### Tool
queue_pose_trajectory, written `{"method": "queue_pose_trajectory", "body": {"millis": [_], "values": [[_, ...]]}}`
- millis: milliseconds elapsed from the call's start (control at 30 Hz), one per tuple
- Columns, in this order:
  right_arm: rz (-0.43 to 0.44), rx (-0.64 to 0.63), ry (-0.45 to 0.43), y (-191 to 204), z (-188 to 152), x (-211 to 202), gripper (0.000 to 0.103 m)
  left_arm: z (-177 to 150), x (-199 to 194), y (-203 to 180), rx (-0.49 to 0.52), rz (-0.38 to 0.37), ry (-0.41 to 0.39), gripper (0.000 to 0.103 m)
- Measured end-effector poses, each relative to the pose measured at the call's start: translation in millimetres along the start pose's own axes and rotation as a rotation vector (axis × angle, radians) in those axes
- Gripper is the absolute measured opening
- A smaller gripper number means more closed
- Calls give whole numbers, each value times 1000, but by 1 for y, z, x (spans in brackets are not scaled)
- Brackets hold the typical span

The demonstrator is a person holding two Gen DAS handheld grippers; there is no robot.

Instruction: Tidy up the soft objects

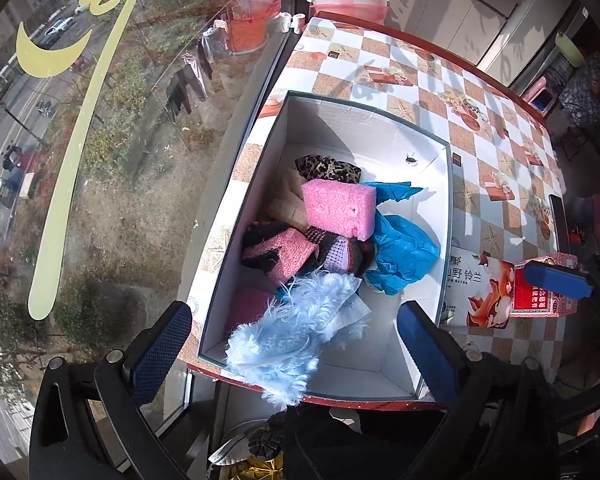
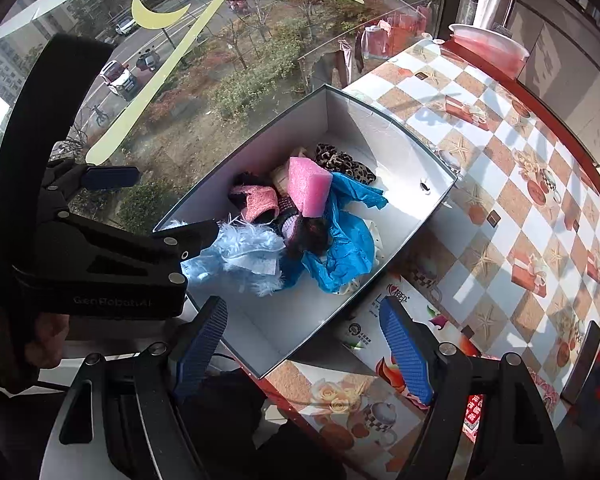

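My left tongs (image 1: 296, 344) hang spread above the pale blue fluffy piece (image 1: 288, 340), which lies loose at the near end of the white box (image 1: 364, 120) on the desk (image 1: 480, 92), half over the rim. I judge it just dropped; next, nudge it fully inside. My right tongs (image 2: 304, 344) are spread too, holding nothing.

I see box (image 1: 449, 216) on counter (image 1: 428, 80), against window (image 1: 100, 160) at left. Inside box: foam block (image 1: 338, 208) atop pile, fluffy cloth (image 1: 288, 344) at near end draped over near rim, crinkled bag (image 1: 404, 252) right of block. Carton (image 1: 496, 292) just right of box.
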State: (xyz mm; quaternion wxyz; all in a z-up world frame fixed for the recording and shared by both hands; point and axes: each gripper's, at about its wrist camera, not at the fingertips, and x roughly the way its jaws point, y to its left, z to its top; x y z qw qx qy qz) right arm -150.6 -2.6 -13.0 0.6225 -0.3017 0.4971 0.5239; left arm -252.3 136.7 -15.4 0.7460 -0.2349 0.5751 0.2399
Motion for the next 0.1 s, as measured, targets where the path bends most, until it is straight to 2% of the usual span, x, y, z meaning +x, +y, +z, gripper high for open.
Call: {"method": "queue_pose_trajectory", "body": {"millis": [100], "values": [[-5, 11, -2, -2, -1, -1, 80, 1, -1, -4, 11, 17, -9, 103]]}}
